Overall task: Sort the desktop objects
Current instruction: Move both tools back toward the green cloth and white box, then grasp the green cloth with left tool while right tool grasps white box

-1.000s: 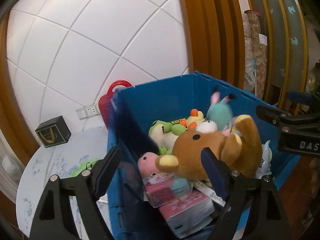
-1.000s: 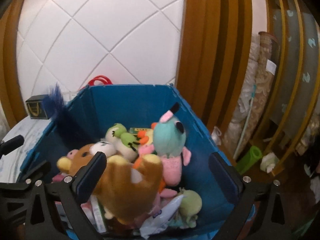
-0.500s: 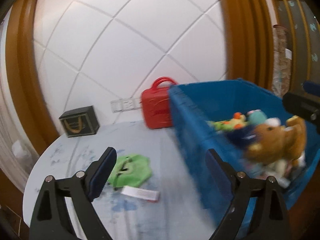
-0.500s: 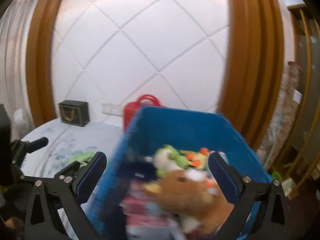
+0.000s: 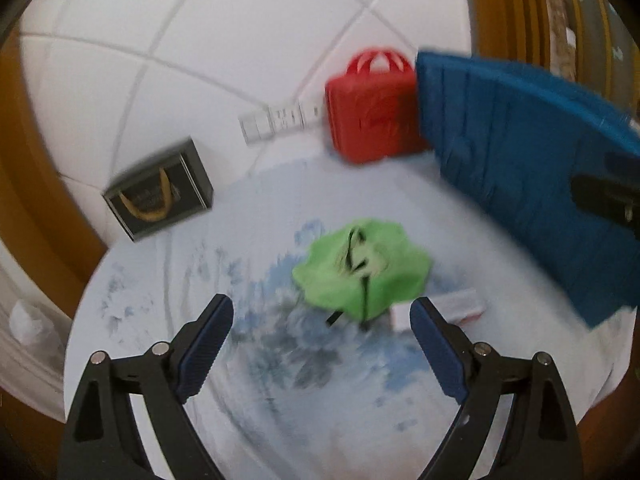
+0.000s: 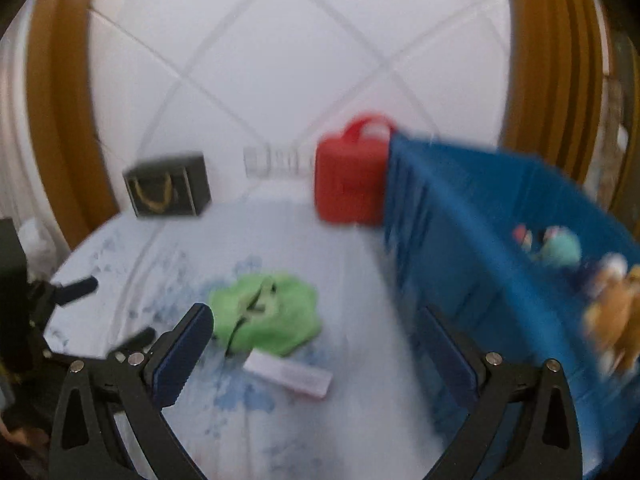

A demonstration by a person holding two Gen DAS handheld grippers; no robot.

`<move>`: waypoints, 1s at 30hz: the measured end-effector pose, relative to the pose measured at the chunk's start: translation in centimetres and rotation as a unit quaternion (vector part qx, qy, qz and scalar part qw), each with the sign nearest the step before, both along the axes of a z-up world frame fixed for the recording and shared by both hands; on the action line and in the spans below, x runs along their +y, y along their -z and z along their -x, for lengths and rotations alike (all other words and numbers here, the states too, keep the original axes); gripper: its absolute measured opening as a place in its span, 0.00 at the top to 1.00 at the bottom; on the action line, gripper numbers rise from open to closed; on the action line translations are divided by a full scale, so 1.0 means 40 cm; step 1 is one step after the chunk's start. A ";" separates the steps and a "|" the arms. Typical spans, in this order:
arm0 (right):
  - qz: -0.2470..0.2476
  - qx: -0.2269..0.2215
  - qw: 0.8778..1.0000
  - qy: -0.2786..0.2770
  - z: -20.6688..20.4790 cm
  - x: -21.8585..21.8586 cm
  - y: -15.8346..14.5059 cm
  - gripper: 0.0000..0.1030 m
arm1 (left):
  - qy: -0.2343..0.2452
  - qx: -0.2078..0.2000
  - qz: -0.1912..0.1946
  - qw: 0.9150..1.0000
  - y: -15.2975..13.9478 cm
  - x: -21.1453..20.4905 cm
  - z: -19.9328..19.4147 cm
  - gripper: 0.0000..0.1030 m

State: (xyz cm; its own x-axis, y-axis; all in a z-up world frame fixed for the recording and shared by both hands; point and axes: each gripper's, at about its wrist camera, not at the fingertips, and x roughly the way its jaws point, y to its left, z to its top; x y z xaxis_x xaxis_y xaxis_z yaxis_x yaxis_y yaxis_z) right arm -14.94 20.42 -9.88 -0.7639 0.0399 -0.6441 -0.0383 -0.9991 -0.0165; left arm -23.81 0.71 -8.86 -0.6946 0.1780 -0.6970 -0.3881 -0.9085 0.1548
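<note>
A green soft pouch [image 5: 362,268] lies on the round pale table [image 5: 280,400], with a small white-pink box [image 5: 448,310] beside it. My left gripper [image 5: 322,338] is open and empty, above the table just short of the pouch. In the right wrist view the pouch [image 6: 266,316] and the box [image 6: 288,374] lie ahead of my right gripper [image 6: 316,354], which is open and empty. The blue bin [image 6: 500,256] at the right holds plush toys [image 6: 612,312]. Both views are blurred by motion.
A red case [image 5: 372,116] stands at the wall next to the blue bin [image 5: 532,184]. A dark box with gold print [image 5: 158,192] stands at the back left. The left gripper shows at the left edge of the right wrist view [image 6: 60,292].
Both grippers have swung left, away from the blue bin and over the table. The green pouch and small box now lie in front of both. Both stayed open.
</note>
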 end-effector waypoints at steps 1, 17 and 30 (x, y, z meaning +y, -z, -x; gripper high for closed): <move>0.003 -0.025 1.000 0.012 0.019 -0.016 0.049 0.00 | 0.008 -0.012 0.004 1.000 0.029 -0.008 0.020 0.12; 0.033 -0.220 0.967 0.125 0.170 0.016 0.561 0.00 | 0.113 -0.092 -0.036 0.989 0.352 0.107 0.340 0.12; 0.011 -0.204 0.960 0.193 0.387 0.207 0.602 0.00 | 0.071 -0.146 -0.034 0.986 0.476 0.150 0.468 0.08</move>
